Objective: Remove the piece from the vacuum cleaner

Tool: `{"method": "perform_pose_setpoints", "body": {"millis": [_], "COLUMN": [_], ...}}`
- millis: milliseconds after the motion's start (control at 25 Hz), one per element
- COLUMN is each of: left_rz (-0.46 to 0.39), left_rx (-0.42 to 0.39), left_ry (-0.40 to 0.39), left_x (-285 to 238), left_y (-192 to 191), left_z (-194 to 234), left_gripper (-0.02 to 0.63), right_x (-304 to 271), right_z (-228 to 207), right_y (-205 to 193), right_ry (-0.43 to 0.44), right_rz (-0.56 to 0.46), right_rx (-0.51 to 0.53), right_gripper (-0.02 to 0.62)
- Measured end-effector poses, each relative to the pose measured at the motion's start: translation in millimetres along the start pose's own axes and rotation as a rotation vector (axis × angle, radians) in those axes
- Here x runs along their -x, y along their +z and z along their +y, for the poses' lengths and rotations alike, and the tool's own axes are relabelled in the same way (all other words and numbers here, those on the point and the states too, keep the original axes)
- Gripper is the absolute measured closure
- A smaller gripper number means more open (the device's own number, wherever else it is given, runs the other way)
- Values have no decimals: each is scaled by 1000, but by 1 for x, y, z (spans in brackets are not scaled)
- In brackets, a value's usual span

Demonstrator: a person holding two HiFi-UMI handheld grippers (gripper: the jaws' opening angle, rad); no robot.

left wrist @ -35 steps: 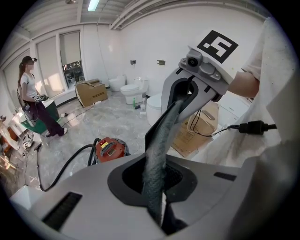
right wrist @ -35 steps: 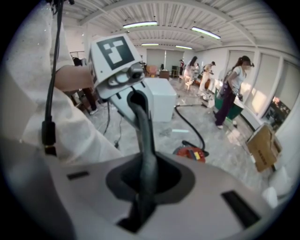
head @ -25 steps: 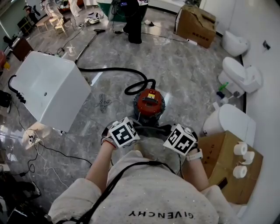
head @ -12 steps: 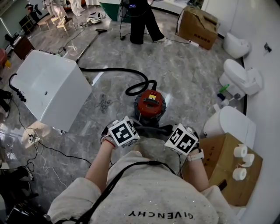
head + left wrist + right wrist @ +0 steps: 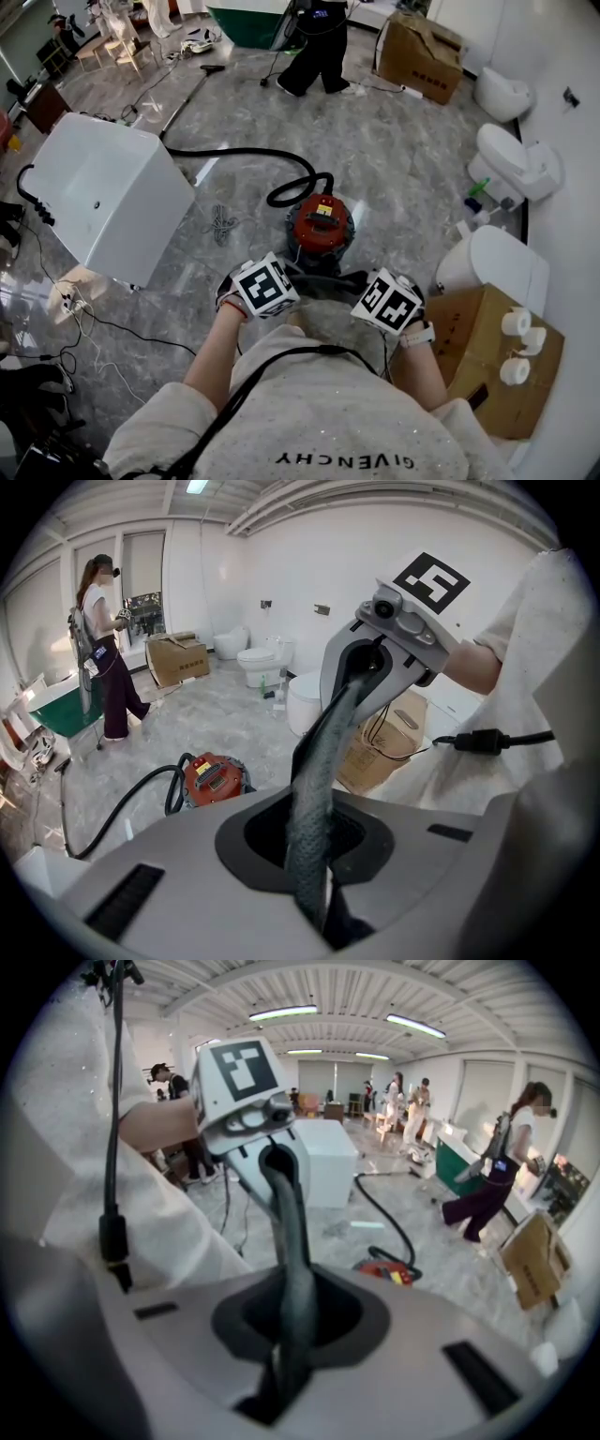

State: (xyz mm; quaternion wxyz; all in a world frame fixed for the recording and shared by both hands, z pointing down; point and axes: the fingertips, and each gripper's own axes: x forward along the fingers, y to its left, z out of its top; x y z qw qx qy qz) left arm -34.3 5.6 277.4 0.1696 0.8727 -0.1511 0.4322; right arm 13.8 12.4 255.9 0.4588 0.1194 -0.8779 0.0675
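Observation:
The red vacuum cleaner (image 5: 321, 225) stands on the marble floor just beyond my hands, also seen small in the left gripper view (image 5: 214, 778) and the right gripper view (image 5: 384, 1270). A grey mesh fabric piece (image 5: 325, 278) hangs stretched between both grippers. My left gripper (image 5: 289, 272) is shut on one end of the fabric (image 5: 314, 789), which runs up to the right gripper (image 5: 370, 672). The right gripper (image 5: 361, 279) is shut on the other end of the fabric (image 5: 292, 1279), which leads to the left gripper (image 5: 267, 1152). Both hold it close to my chest.
A black hose (image 5: 234, 152) runs from the vacuum cleaner across the floor. A large white box (image 5: 112, 192) stands at the left, toilets (image 5: 511, 159) and a cardboard box (image 5: 478, 328) with paper rolls at the right. A person (image 5: 314, 37) walks far ahead. Cables (image 5: 222, 223) lie left of the vacuum cleaner.
The person in the background has walked to the right. Both grippers and the fabric between them have stayed in place.

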Motion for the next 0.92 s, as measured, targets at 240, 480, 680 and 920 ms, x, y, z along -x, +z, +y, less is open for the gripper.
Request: {"method": "perform_pose_setpoints", "body": {"millis": [240, 480, 680, 920], "left_rz": [0, 8, 18, 23], "left_rx": [2, 10, 10, 8], "left_ry": [-9, -27, -42, -56], "left_x": [-3, -4, -6, -10], "left_y": [2, -2, -4, -8], "left_z": [3, 8, 9, 12], "left_gripper": [563, 563, 563, 563], "right_x": [-2, -7, -10, -17], "right_z": [-4, -6, -7, -8], "right_y": [-2, 1, -1, -2], "right_ry": [7, 16, 24, 32], "right_rz": [7, 16, 22, 27], "right_rx": [-3, -8, -19, -26], "right_gripper": [555, 555, 555, 555]}}
